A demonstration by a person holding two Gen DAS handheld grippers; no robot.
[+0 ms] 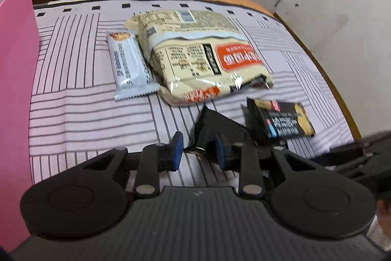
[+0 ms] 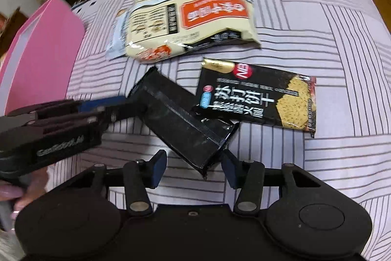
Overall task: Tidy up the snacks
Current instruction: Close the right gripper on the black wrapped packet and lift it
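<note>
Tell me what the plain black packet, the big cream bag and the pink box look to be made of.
Plain black packet: glossy plastic film, judging by the glare and the serrated, sealed end. Big cream bag: crinkly printed plastic film with shiny highlights along its folds. Pink box: matte, flat and stiff-sided, probably cardboard or rigid plastic.

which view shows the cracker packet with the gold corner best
The right wrist view. There the cracker packet lies flat and unobstructed, with its whole printed face, gold corner and cracker picture visible. In the left wrist view it sits off to the right at a slant, smaller and blurred, its near edge partly behind the plain black packet.
</note>
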